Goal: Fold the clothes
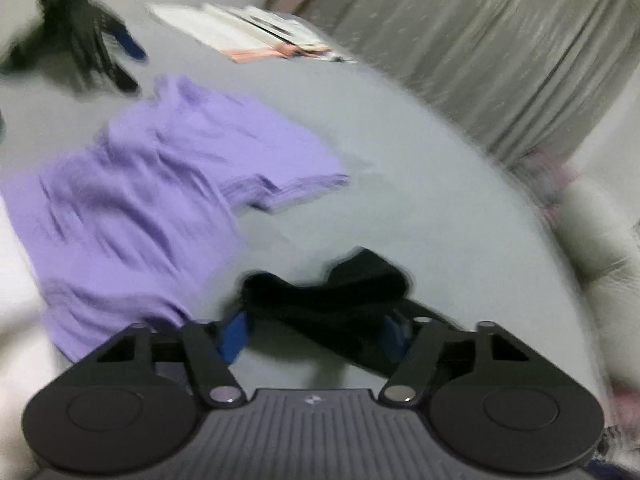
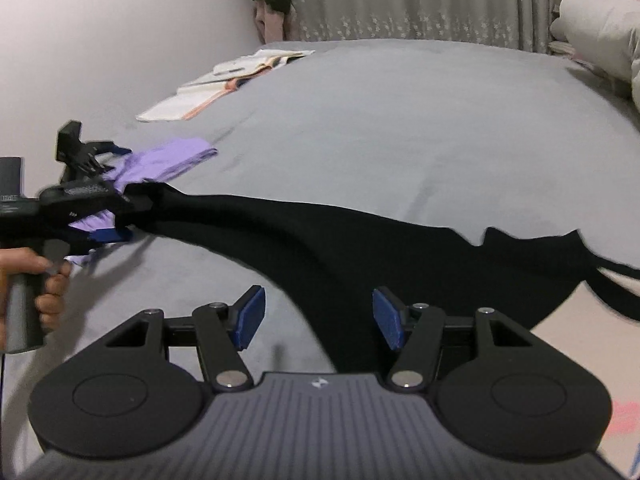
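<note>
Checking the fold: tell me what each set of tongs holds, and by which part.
Left tongs grip the black garment by one bunched end; right tongs stand open over it, holding nothing.

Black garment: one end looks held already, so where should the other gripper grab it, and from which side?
Probably the black garment at its right-hand end, which lies flat on the bed with its edge exposed. Bring the open right gripper down from above onto that edge. The left gripper pinches the opposite end.
</note>
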{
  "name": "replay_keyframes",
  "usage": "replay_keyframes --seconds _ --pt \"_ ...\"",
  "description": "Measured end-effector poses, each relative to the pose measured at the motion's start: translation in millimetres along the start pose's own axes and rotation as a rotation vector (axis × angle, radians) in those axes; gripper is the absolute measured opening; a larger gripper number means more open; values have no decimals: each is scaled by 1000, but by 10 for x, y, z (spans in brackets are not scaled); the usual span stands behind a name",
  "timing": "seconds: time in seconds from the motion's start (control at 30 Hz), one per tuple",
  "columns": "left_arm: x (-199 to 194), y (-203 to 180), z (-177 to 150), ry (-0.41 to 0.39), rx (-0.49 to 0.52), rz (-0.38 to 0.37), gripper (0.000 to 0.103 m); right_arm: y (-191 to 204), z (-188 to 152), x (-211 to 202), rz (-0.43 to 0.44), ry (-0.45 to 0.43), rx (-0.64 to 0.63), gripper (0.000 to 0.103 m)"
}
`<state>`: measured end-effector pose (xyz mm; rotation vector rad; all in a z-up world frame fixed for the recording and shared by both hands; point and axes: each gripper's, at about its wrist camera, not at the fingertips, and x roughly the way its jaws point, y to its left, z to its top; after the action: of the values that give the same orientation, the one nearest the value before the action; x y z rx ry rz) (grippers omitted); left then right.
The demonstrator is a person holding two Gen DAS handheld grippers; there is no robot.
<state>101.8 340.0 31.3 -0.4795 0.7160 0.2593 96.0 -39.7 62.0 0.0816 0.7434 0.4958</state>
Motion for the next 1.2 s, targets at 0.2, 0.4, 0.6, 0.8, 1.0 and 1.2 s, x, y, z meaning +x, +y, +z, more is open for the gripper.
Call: replay_keyframes --seconds 0.2,0.4,0.6,0.8,1.0,1.2 --pt "-131 -37 453 -132 41 137 62 7 -77 -73 -34 -80 23 62" --pt "-284 117 365 -74 62 19 71 -139 -117 -73 34 -82 123 62" --pt "-101 282 148 66 -28 -103 73 51 -224 -41 42 -68 12 62" --pt "5 232 191 80 -92 -127 73 73 -358 -25 43 -69 5 62" --pt "239 173 150 48 -147 -166 3 66 -361 -88 11 -95 -61 61" --pt "315 385 28 -19 -261 -274 2 403 -471 76 -112 -66 -334 40"
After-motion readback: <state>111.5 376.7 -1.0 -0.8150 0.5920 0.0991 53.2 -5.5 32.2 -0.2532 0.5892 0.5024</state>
